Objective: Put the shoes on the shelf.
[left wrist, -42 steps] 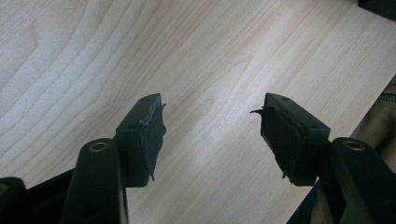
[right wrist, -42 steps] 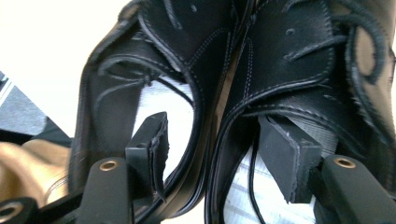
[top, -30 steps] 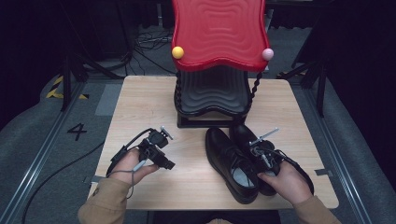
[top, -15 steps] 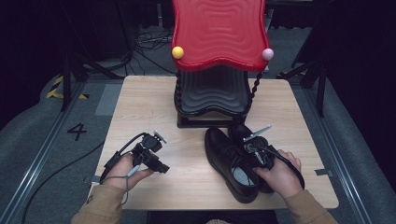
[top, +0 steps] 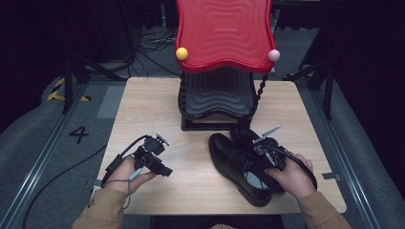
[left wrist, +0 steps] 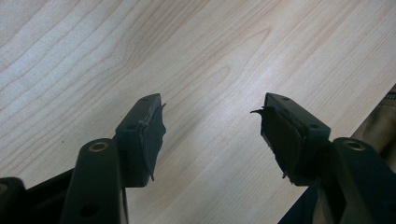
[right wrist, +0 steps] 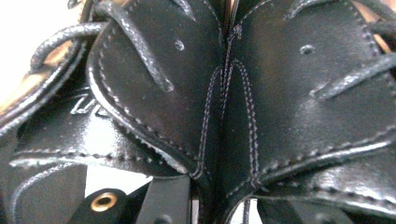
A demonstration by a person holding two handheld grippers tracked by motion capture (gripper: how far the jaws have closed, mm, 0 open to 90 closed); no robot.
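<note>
Red wavy-topped black stand with two small balls, on wooden table

Surface: a light wooden table with wavy grain lines is seen under the gripper.
Gripper: the left gripper is held low over the wood, with its two black jaws rising from the bottom edge.
Jaw state: the jaws are spread wide apart, and only bare wood is seen between them.
Pads: dark pads are fixed on the inner faces; their edges look frayed.
Right edge: a brownish cloth is seen at the table edge, possibly a sleeve; it is too blurred to be told surely.
</note>
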